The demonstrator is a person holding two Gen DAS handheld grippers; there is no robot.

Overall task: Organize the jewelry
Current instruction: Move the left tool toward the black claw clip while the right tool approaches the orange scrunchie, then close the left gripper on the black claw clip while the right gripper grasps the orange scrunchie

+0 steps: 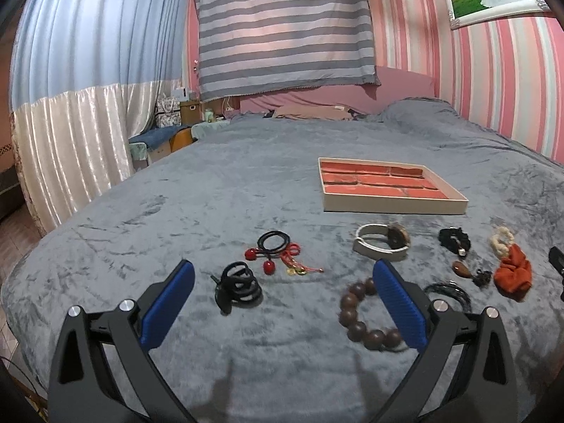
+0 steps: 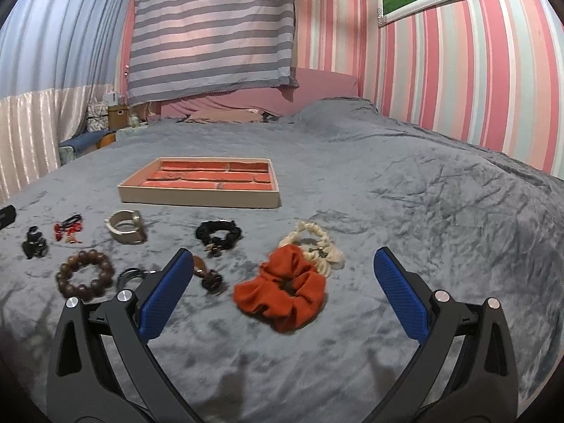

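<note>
Left wrist view: left hand-held gripper spread wide, holding nothing
Right hand-held gripper: wide too, above orange scrunchie
Jewelry tray: mid-bed, beyond the pieces

I see the shallow cream tray with empty red compartments lying flat, and nearer me a wooden bead bracelet, white bangle, orange scrunchie touching a cream one.
</note>
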